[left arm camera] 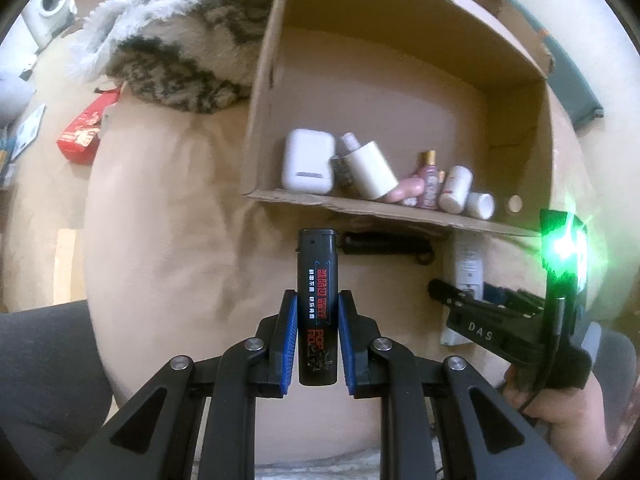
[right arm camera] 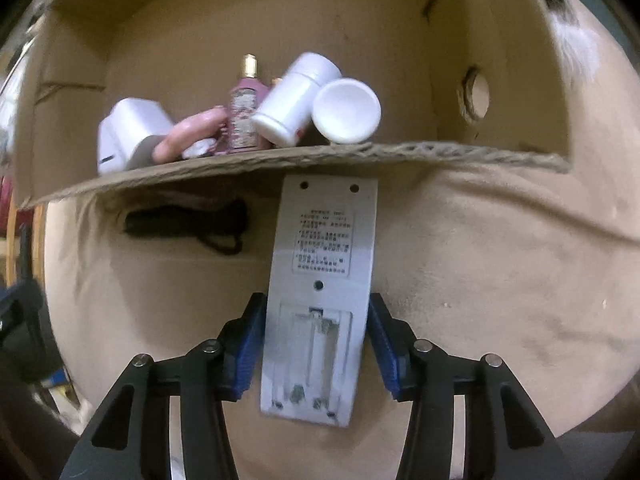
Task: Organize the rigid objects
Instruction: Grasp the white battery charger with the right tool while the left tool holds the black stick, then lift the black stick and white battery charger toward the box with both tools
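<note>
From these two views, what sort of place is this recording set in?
Probably a home, on a bed or sofa: beige fabric surface, a washing machine in the background, a furry blanket, and a cardboard box of toiletries.

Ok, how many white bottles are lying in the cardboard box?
2. One white bottle leans tilted beside the pink perfume bottle; the other white bottle lies beside it, base outward. The cardboard box front may hide more.

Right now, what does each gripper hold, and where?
Left gripper: black lighter, gripped around its lower body. Right gripper: white remote, gripped at its battery end.
</note>
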A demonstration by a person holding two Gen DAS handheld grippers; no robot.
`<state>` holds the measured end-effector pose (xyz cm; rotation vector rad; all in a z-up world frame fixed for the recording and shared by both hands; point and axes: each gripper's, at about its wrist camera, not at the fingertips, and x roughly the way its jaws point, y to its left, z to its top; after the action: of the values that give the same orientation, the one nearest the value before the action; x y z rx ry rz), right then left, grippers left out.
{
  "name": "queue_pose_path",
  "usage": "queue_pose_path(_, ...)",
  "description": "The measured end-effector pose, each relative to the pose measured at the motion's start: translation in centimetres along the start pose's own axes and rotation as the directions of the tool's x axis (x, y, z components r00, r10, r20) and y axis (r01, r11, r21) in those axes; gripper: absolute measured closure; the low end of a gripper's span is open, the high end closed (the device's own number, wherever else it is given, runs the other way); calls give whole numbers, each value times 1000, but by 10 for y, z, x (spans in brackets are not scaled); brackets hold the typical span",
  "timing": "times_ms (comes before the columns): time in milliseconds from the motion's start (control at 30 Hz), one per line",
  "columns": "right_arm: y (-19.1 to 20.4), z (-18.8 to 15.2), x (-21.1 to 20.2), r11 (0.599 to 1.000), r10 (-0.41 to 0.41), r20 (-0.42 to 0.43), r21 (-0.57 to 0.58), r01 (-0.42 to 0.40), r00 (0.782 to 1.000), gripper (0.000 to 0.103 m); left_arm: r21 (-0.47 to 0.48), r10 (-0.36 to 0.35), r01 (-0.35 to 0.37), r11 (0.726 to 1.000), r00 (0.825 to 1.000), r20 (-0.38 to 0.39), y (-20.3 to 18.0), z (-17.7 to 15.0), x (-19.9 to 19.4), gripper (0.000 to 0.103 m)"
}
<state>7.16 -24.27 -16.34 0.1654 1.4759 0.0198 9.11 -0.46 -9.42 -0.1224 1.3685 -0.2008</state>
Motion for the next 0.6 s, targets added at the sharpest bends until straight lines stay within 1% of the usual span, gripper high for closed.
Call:
queue_pose_path(33, -5, 4, -1, 1000, -15, 6, -11, 15, 1000, 42, -3, 7, -7, 1000, 1000, -4, 1, 0, 2, 86)
queue_pose_path(67, 9, 2, 0, 999, -32, 9, -23, 32, 999, 39, -4, 12, -12, 1000, 1000, -7, 3, 0, 2, 86)
queue_pose_path(133, 18, 8, 2, 998, -54, 16, -37, 54, 998, 39, -3, 24, -24, 1000, 1000, -7, 3, 0, 4, 86)
queue_pose_path(167, 18, 12, 2, 997, -58, 20, -43, 59, 998, 41, -2, 29, -29, 1000, 1000, -5, 3, 0, 4, 86)
queue_pose_path(200, 17, 12, 1, 996, -73, 26, -53, 74, 997, 53, 0, 36, -36, 999, 999, -2, 3, 0, 4, 86)
queue_pose_path(233, 33, 1, 1, 995, -80, 33, -64, 82, 996, 56, 1, 41, -41, 999, 999, -1, 3, 0, 5, 86)
queue_pose_path(267, 34, 0, -2, 995, -66, 31, -69, 68, 997, 57, 1, 46, -46, 999, 999, 0, 3, 0, 5, 86)
queue_pose_path(300, 39, 11, 1, 996, -52, 26, -69, 54, 998, 57, 1, 49, -49, 999, 999, 0, 4, 0, 6, 86)
queue_pose_path(333, 38, 8, -2, 997, -41, 23, -68, 42, 999, 57, 1, 52, -52, 999, 999, 0, 4, 0, 6, 86)
queue_pose_path(400, 39, 1, -11, 999, 2, 23, -54, -1, 1000, 58, 1, 59, -59, 998, 998, 1, 4, 0, 7, 86)
queue_pose_path(433, 20, -5, -16, 999, 29, 26, -44, -28, 999, 58, 1, 62, -62, 998, 998, 2, 5, 0, 7, 86)
queue_pose_path(467, 20, -10, -22, 998, 56, 32, -35, -54, 998, 58, 0, 65, -65, 998, 998, 3, 5, 0, 8, 86)
queue_pose_path(600, 16, -26, -47, 993, 115, 55, -37, -113, 992, 58, -1, 80, -80, 997, 997, 5, 7, -2, 8, 86)
